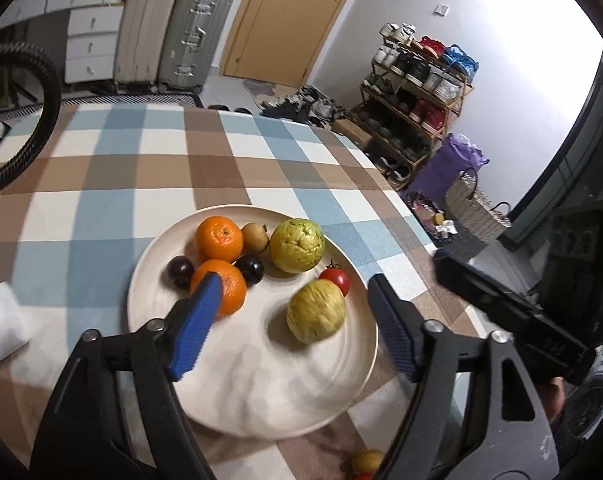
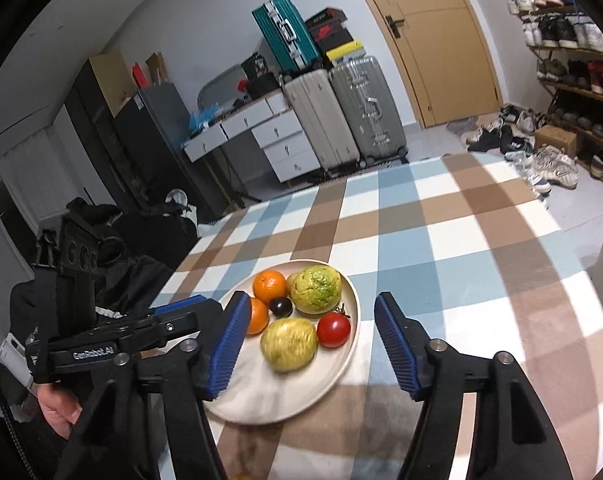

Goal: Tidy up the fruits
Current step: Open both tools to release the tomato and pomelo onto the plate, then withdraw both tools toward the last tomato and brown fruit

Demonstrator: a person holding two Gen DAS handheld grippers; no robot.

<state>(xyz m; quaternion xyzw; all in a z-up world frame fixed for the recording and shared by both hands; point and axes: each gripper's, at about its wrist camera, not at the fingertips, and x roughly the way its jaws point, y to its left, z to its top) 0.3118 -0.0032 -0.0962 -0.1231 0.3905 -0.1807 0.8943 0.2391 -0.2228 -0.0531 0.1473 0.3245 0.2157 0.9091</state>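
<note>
- Tabletop (image 1: pixel 101 168): covered in a checked cloth of blue, brown and white squares.
- Plate (image 1: pixel 157 264): round, cream, lying flat on the tabletop; it holds all but one of the fruits listed here.
- Oranges: two. Far orange (image 1: pixel 219 238) toward the back of the plate; near orange (image 1: pixel 225 286) just in front of it and partly hidden behind the left blue pad.
- Dark plums: two small ones, left plum (image 1: pixel 181 271) and right plum (image 1: pixel 250 269), flanking the near orange.
- Small brownish fruit (image 1: pixel 255 237): between the far orange and the large guava.
- Large guava (image 1: pixel 297 245): yellow-green, bumpy, at the plate's back right.
- Second guava (image 1: pixel 316 310): yellow-green and motion-blurred, on the front right part of the plate, apart from the cluster.
- Tomato (image 1: pixel 335 278): red, green stem, just behind the second guava near the plate's right rim.
- Stray fruit (image 1: pixel 367 460): yellowish, on the tabletop off the plate, at the bottom edge of the left wrist view.
- Left gripper (image 1: pixel 293 320): jaws spread wide, holding nothing, poised above the plate with the second guava between them.
- Right gripper (image 2: pixel 309 340): jaws spread wide, empty, over the near right side of the plate.
- Hand (image 2: pixel 57 408): seen low left in the right wrist view, under the other gripper's body.
</note>
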